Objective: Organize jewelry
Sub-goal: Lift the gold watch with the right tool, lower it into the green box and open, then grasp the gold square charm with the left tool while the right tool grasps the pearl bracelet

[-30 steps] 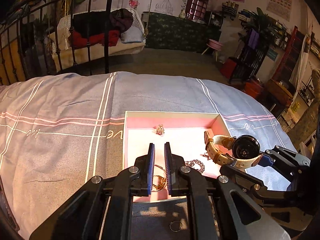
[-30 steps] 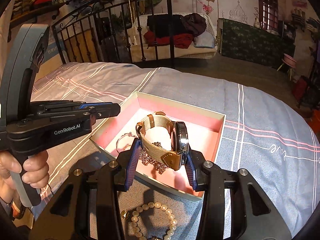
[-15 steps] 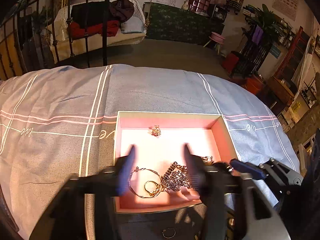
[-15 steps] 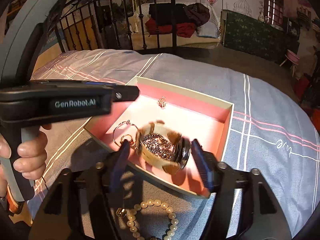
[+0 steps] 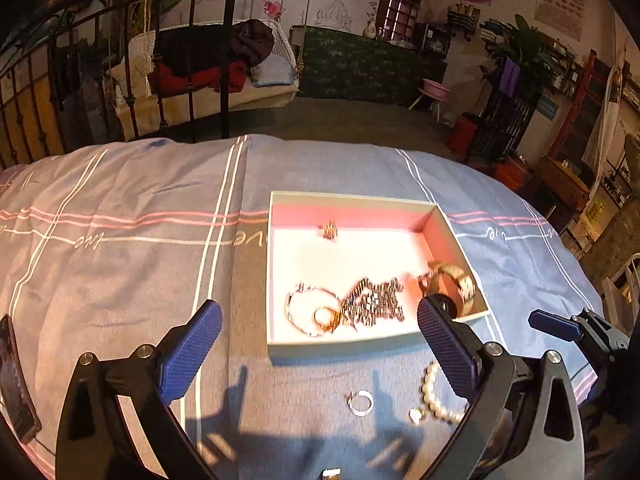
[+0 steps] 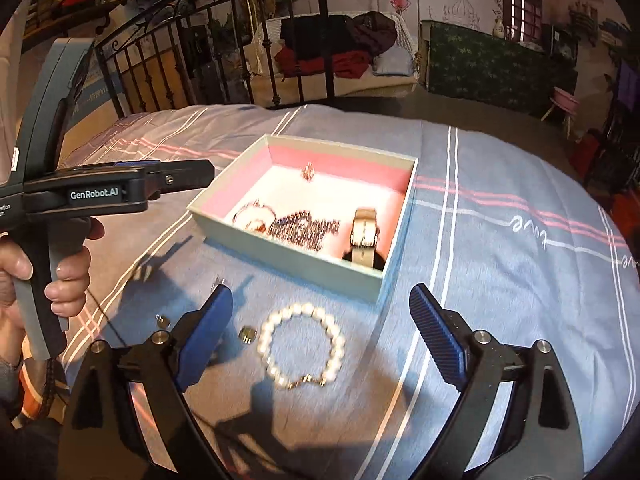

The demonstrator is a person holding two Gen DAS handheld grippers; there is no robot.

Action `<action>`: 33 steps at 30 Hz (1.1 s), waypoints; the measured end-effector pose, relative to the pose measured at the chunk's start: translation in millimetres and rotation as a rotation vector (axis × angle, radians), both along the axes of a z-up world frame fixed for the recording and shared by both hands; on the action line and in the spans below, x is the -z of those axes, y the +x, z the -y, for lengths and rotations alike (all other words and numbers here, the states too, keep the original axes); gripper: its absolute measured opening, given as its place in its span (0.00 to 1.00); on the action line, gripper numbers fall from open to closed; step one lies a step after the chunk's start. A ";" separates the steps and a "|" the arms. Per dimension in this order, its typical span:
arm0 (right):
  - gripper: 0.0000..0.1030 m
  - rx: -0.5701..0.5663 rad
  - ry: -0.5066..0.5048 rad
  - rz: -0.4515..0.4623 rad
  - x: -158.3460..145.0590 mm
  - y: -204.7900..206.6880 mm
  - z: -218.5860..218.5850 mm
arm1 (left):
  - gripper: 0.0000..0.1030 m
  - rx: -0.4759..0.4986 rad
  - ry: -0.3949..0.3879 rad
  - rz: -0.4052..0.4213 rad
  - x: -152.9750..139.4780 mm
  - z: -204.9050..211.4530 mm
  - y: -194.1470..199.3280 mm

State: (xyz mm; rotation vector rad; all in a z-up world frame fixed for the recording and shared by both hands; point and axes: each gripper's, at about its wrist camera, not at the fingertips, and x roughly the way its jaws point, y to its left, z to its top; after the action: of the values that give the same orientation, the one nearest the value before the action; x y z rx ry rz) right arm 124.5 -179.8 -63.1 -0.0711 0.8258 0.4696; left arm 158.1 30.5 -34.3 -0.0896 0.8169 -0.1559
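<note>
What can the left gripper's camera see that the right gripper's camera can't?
Only the left wrist view shows a silver ring lying on the bedspread in front of the box, and a phone at the far left edge.

Only the right wrist view shows the whole pearl bracelet as a full loop, and the person's left hand gripping the other tool's handle.

Both show the pink-lined box holding the watch, a dark chain and a small charm, and each shows its own open gripper, left and right.
</note>
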 end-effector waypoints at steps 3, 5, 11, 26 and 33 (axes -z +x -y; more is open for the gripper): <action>0.86 0.000 -0.005 -0.071 22.8 -21.4 2.6 | 0.94 0.017 0.032 -0.026 22.0 0.0 -35.5; 0.86 -0.005 -0.012 -0.112 36.5 -32.1 2.0 | 0.94 0.021 0.068 -0.033 35.2 2.4 -57.5; 0.86 -0.013 -0.058 -0.139 54.0 -42.6 -4.9 | 0.93 0.064 0.157 -0.073 62.9 14.6 -86.0; 0.86 0.019 -0.030 -0.170 56.9 -35.6 4.6 | 0.74 0.032 0.153 -0.096 73.5 21.9 -81.7; 0.86 0.020 -0.030 -0.174 56.7 -33.2 2.9 | 0.28 0.090 0.204 -0.063 68.9 35.6 -85.6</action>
State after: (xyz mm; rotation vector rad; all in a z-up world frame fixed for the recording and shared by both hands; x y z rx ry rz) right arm 91.3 -182.7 -119.8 -0.0500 1.0038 0.4484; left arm 72.5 -5.1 -103.2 0.1348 0.8956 -0.1539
